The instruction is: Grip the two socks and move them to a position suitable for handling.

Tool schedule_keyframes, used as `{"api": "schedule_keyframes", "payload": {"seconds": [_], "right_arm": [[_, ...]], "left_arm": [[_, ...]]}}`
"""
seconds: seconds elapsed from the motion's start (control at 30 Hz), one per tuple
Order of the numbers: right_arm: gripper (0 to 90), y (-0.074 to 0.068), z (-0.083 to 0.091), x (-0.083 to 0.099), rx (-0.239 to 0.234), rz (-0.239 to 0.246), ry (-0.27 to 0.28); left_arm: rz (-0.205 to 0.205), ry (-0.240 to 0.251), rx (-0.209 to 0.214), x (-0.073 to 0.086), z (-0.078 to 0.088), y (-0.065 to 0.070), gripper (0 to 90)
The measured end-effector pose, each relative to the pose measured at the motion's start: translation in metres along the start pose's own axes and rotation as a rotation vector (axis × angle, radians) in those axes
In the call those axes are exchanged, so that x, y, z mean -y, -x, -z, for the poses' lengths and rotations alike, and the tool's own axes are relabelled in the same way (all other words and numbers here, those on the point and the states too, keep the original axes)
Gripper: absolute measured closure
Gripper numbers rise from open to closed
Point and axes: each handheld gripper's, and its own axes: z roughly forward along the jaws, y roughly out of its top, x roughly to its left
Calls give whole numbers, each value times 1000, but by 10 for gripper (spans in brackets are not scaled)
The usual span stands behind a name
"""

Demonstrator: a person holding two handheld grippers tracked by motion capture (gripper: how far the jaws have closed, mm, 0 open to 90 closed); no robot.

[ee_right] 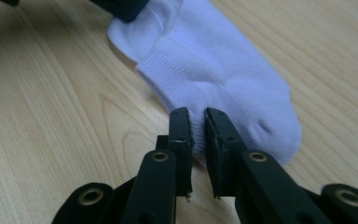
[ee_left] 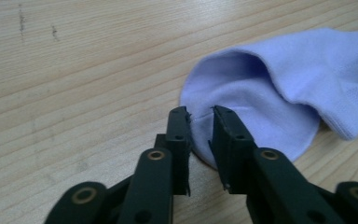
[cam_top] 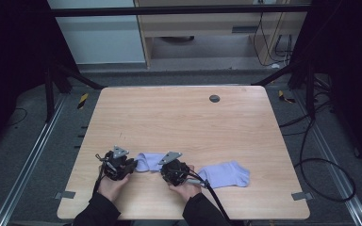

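Note:
A small lavender sock (cam_top: pixel 147 161) lies flat near the front of the wooden table (cam_top: pixel 179 117), between my two grippers. My left gripper (cam_top: pixel 133 164) is at its left end. In the left gripper view the jaws (ee_left: pixel 200 112) straddle the rounded edge of the sock (ee_left: pixel 261 93) with a narrow gap, fabric between them, no pinch visible. My right gripper (cam_top: pixel 162 166) is at the opposite end. Its jaws (ee_right: pixel 198 114) stand almost together over the edge of the sock (ee_right: pixel 223 79); the cloth between them lies flat.
A second lavender sock (cam_top: pixel 226 174) lies just right of the right hand, near the front edge. A dark round grommet (cam_top: pixel 214 98) sits at the back of the table. Cables trail over the floor to the right.

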Motion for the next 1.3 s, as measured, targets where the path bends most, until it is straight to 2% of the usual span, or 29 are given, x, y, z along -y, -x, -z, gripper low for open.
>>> {"api": "schedule_keyframes", "payload": {"seconds": [0.1,0.3,0.37,0.5,0.6,0.8,0.97,1.13,1.23,1.3], "right_arm": [[820,1,6,-2,-4,-28,46],[818,8,21,-14,-14,-104,144],[817,13,23,-18,1,-137,171],[812,23,22,-26,69,-213,215],[811,30,17,-31,118,-226,205],[810,45,3,-36,176,-278,176],[789,56,-8,-38,222,-281,158],[675,64,-4,-43,268,-253,158],[647,70,4,-44,279,-267,172],[637,73,7,-42,275,-259,151]], "left_arm": [[-6,-5,10,0,1,0,853],[-17,6,39,-2,5,2,874],[-28,4,43,-2,6,3,876],[-43,0,47,-3,7,4,877],[-45,2,50,-3,8,4,877],[-49,3,46,-3,8,4,877],[-42,4,37,-2,7,2,868],[-16,24,23,-1,8,1,766],[4,48,14,-1,13,-1,705],[7,52,4,-1,15,-1,676]]}}
